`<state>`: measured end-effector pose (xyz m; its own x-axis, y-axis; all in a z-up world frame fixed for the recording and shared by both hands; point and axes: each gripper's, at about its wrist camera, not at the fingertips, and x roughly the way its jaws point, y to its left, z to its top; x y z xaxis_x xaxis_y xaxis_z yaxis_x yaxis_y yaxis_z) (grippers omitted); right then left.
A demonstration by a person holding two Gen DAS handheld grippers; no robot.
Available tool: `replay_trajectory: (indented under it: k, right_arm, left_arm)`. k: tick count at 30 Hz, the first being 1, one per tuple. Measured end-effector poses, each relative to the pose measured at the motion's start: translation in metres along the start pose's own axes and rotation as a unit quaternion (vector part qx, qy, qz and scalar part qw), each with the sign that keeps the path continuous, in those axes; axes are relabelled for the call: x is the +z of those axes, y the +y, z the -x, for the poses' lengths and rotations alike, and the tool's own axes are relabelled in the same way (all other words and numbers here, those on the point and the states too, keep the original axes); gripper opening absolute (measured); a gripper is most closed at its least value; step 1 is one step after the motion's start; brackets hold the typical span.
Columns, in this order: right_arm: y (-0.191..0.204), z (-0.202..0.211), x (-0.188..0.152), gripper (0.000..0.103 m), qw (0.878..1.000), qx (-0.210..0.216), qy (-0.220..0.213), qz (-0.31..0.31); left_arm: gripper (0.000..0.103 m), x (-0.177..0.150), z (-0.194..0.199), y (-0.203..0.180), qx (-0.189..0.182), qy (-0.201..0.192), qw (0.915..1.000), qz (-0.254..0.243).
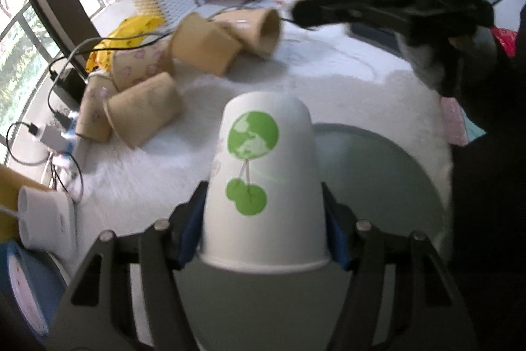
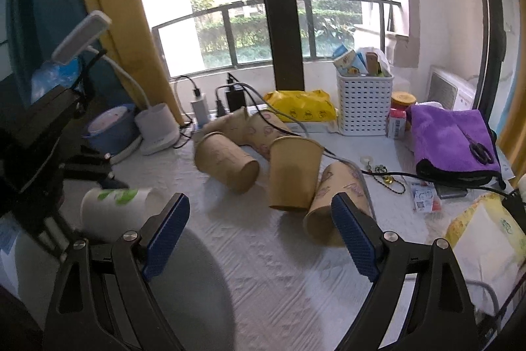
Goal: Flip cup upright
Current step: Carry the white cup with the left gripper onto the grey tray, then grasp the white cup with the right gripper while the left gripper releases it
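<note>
A white paper cup (image 1: 266, 186) with green print sits between the pads of my left gripper (image 1: 263, 229), which is shut on it. Its base points away from the camera and its rim toward it. In the right wrist view the same cup (image 2: 115, 209) lies sideways in the air at the left, held above the white cloth. My right gripper (image 2: 259, 232) is open and empty, with blue pads (image 2: 353, 236) spread wide. It also shows in the left wrist view (image 1: 328, 2) at the upper right, blurred.
Several brown paper cups (image 2: 296, 173) lie tipped on the white cloth (image 2: 263, 268) behind. A white basket (image 2: 365, 104), purple towel (image 2: 453, 143), yellow bag (image 2: 302, 104), chargers (image 2: 200, 107) and a lamp base (image 2: 157, 130) stand near the window. A grey round mat (image 1: 378, 173) lies under the cup.
</note>
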<state>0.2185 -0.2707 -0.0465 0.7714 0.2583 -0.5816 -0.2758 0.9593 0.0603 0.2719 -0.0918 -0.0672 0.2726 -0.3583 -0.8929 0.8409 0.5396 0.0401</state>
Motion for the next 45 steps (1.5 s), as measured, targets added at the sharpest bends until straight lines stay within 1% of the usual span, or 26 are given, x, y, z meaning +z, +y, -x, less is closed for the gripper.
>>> replay_trajectory:
  k: [4,6,11,15,17,20,22,24,28,29,32,35,38,41,42,44,45]
  right_arm:
    - [0.012,0.017,-0.011,0.090,1.000,0.010,-0.003,0.004]
    - [0.017,0.026,-0.018,0.090,1.000,0.011,-0.004,0.006]
    - [0.026,0.044,-0.040,0.090,1.000,0.013,0.001,0.009]
    - [0.030,0.056,-0.056,0.090,1.000,0.013,0.008,0.007]
    - [0.031,0.058,-0.063,0.090,1.000,0.011,0.013,0.007]
    - [0.031,0.061,-0.066,0.090,1.000,0.010,0.015,0.006]
    - [0.031,0.061,-0.067,0.090,1.000,0.009,0.017,0.005]
    - [0.032,0.060,-0.068,0.090,1.000,0.011,0.018,0.005]
    - [0.035,0.059,-0.068,0.090,1.000,0.014,0.020,0.009]
    - [0.036,0.058,-0.068,0.090,1.000,0.015,0.021,0.010]
    - [0.039,0.056,-0.066,0.090,0.999,0.018,0.024,0.017]
    - [0.042,0.054,-0.065,0.090,0.999,0.021,0.028,0.030]
    - [0.047,0.052,-0.062,0.090,0.998,0.031,0.034,0.049]
    - [0.055,0.050,-0.055,0.090,0.993,0.064,0.044,0.086]
    - [0.061,0.049,-0.051,0.090,0.989,0.079,0.051,0.112]
    - [0.075,0.046,-0.044,0.090,0.978,0.102,0.064,0.172]
    - [0.085,0.045,-0.040,0.090,0.968,0.121,0.073,0.209]
  left_arm:
    - [0.064,-0.017,0.008,-0.032,0.000,0.003,1.0000,0.003]
    - [0.064,-0.024,0.004,-0.046,0.001,0.003,1.0000,0.005]
    - [0.064,-0.044,-0.002,-0.070,-0.002,0.004,0.9999,0.012]
    - [0.064,-0.054,-0.014,-0.083,-0.013,0.015,0.9998,-0.001]
    - [0.064,-0.057,-0.018,-0.086,-0.015,0.020,0.9997,-0.002]
    - [0.065,-0.059,-0.026,-0.085,-0.032,0.028,0.9990,0.010]
    - [0.066,-0.060,-0.027,-0.086,-0.037,0.026,0.9989,0.012]
    - [0.066,-0.059,-0.027,-0.085,-0.036,0.025,0.9989,0.015]
    - [0.069,-0.060,-0.028,-0.083,-0.024,0.021,0.9993,0.021]
    - [0.071,-0.061,-0.028,-0.082,-0.024,0.020,0.9992,0.024]
    - [0.082,-0.063,-0.024,-0.081,-0.027,0.010,0.9991,0.032]
    - [0.086,-0.065,-0.017,-0.080,-0.030,-0.002,0.9988,0.039]
    - [0.089,-0.069,-0.007,-0.079,-0.023,-0.016,0.9982,0.053]
    - [0.091,-0.080,0.012,-0.079,-0.005,-0.039,0.9963,0.076]
    - [0.091,-0.084,0.019,-0.079,0.001,-0.048,0.9951,0.087]
    - [0.091,-0.098,0.038,-0.081,0.019,-0.072,0.9905,0.115]
    - [0.091,-0.108,0.047,-0.082,0.030,-0.085,0.9869,0.134]
